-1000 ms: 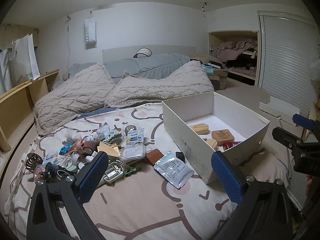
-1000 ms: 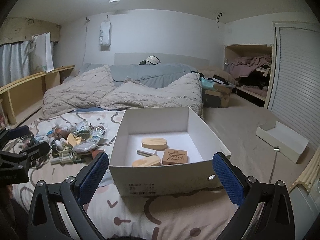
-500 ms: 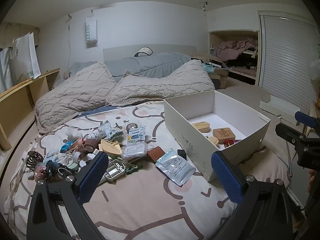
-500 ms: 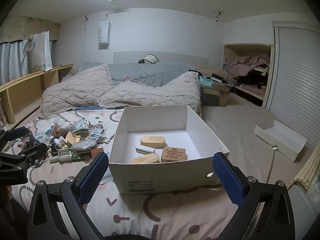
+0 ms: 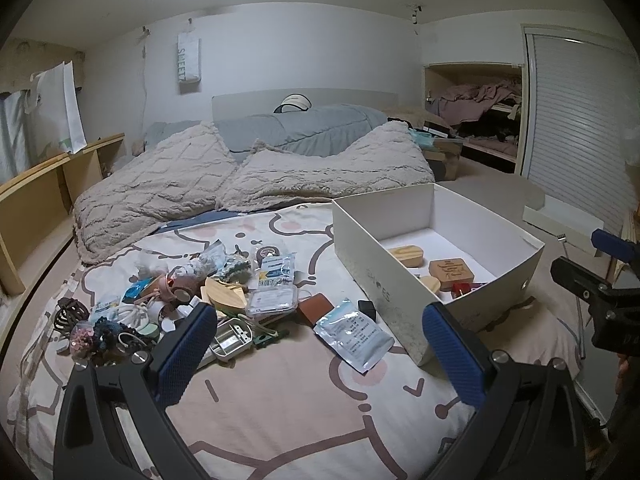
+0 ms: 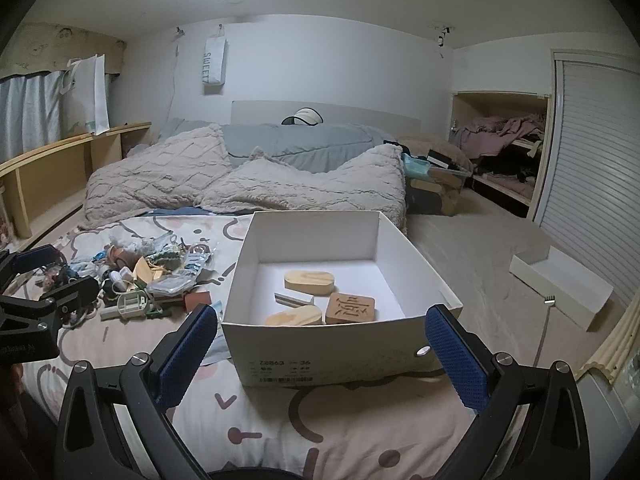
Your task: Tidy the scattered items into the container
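White cardboard box (image 6: 340, 344) sits on the bed, right of the clutter pile (image 5: 192, 292); a few wooden blocks (image 6: 310, 282) already inside. Left gripper (image 5: 320, 344) jaws wide, empty, hanging near the foil pouch (image 5: 352, 334), which lies just beside the box's left wall. Right gripper (image 6: 320, 352) jaws wide, empty, at the box's near wall. Risks: soft bedding (image 5: 280, 400) gives under a press, so a flat pouch may slip the pads; pile items overlap, probably tangled cords, hard to tell, so one grab may drag neighbours; a wide jaw could knock the light box sideways.
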